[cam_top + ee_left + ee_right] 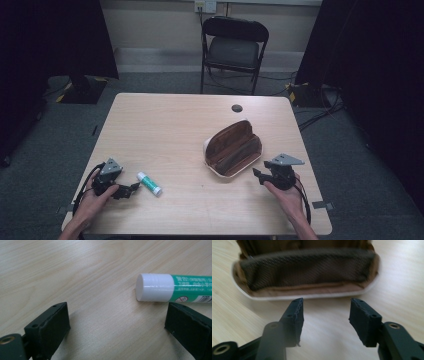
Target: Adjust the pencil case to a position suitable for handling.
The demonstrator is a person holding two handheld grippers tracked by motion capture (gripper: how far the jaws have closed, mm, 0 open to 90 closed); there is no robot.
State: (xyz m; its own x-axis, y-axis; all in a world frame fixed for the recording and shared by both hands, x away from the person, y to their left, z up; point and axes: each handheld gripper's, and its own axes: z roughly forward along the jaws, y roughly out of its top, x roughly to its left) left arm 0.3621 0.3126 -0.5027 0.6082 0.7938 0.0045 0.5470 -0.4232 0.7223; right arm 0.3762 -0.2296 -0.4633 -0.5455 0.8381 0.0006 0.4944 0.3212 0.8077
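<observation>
We see one glue stick (172, 288), cut off at the frame edge, one open brown pouch (307, 272), blurred; both tongs (117, 325) (325, 317) spread, empty.

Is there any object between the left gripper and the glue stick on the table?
No. The left gripper has open jaws, and only bare table lies between them and the glue stick, which rests just off one jaw.
</observation>
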